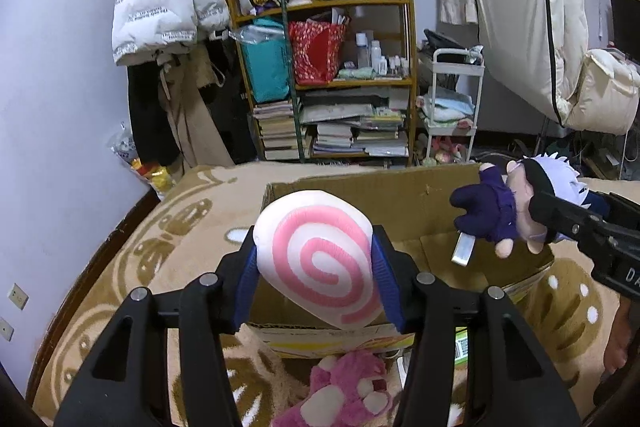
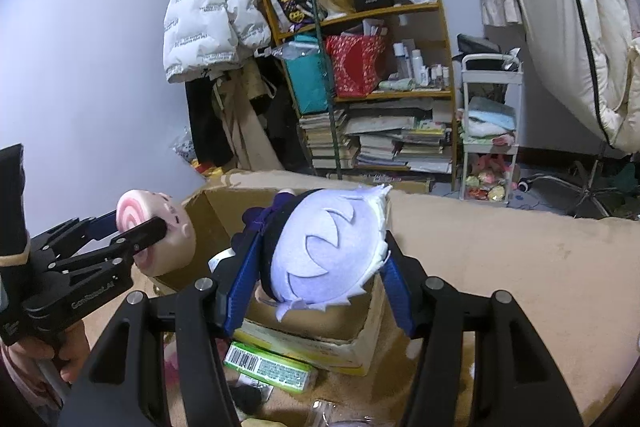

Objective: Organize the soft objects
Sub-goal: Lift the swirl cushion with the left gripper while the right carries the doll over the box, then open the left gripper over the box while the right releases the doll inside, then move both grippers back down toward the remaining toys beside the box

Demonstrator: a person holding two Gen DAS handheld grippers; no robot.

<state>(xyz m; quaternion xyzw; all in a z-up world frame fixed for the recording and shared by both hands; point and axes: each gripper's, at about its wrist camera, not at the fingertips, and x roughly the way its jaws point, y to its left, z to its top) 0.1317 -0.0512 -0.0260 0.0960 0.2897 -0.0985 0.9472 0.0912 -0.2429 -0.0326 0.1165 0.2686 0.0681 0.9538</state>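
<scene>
My left gripper (image 1: 316,259) is shut on a round white plush with a pink spiral (image 1: 320,259) and holds it above the open cardboard box (image 1: 400,203). The same plush shows in the right wrist view (image 2: 160,231). My right gripper (image 2: 320,251) is shut on the head of a doll with pale lilac hair and dark purple clothes (image 2: 328,247), also above the box (image 2: 216,215). In the left wrist view that doll (image 1: 508,207) hangs over the box's right side. A pink plush bear (image 1: 344,387) lies on the rug in front of the box.
The box stands on a tan patterned rug (image 1: 160,227). A green packet (image 2: 272,367) lies at the box's near side. Behind stand a cluttered wooden bookshelf (image 1: 332,75), a white trolley (image 1: 452,107), hanging coats and white bedding.
</scene>
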